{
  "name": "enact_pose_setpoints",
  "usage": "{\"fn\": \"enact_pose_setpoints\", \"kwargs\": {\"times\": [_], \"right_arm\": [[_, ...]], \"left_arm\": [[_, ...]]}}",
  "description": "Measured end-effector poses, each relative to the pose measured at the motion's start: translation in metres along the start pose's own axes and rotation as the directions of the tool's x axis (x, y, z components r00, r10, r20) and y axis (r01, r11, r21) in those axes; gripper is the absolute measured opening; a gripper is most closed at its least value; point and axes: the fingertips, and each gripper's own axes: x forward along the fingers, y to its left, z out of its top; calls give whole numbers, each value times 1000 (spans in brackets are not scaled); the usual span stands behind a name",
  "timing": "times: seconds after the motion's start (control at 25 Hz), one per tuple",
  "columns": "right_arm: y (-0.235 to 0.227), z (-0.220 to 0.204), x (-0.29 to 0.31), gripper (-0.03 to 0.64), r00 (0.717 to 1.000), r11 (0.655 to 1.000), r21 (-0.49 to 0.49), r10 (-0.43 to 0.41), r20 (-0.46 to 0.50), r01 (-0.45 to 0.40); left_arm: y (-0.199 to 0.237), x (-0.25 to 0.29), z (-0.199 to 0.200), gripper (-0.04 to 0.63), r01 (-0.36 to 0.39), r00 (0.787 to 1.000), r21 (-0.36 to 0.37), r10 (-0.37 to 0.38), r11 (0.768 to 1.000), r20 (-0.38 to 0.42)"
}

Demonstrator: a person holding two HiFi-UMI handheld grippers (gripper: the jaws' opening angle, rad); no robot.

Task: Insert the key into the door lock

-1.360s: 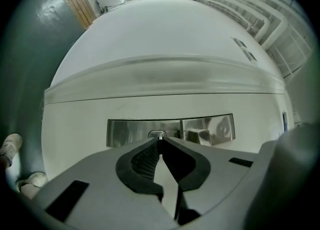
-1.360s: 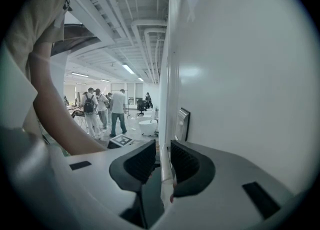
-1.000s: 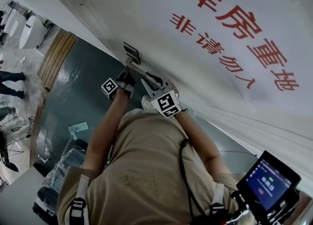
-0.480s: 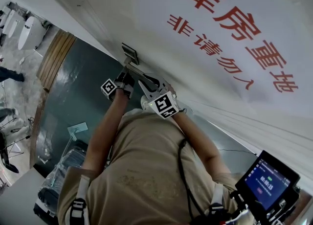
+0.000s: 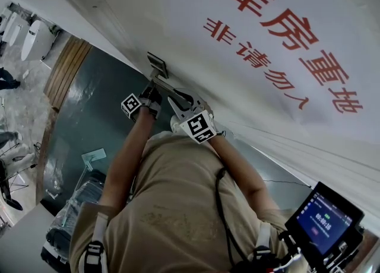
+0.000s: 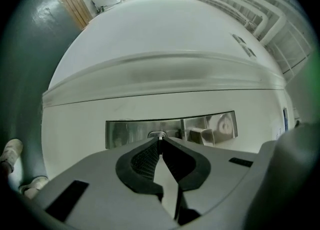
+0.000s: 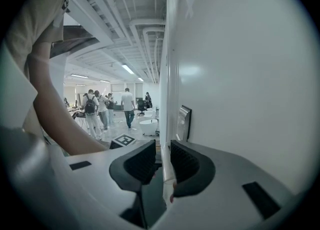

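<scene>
The left gripper [image 6: 159, 140] points straight at the metal lock plate [image 6: 125, 134] on the white door [image 6: 165, 39]. Its jaws are closed together, and a thin bright strip between the tips is, I think, the key [image 6: 159, 136]. The key tip stands right at the small keyhole in the middle of the plate. I cannot tell how deep it sits inside. The tight grip keeps such a flat, thin key straight, so that it does not turn aside when pushed.

The right gripper [image 7: 163, 145] is near the person, on the right side. Its jaws appear to be closed on a pale bar, which seems to be the door handle [image 7: 166, 174]. In my judgement this hold keeps the door steady while the key goes in. The insertion looks close to its end, or just at it.
</scene>
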Motion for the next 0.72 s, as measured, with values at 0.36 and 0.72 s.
{"fn": "enact_pose_setpoints", "kwargs": {"times": [0.36, 0.72], "right_arm": [[-2, 2, 4, 83, 1000, 1000, -8, 3, -2, -3], [-11, 5, 4, 83, 1000, 1000, -10, -12, 2, 12]], "left_arm": [[-5, 1, -3, 32, 18, 1000, -78, -16, 997, 24], [-5, 5, -1, 32, 24, 1000, -64, -23, 998, 21]]}}
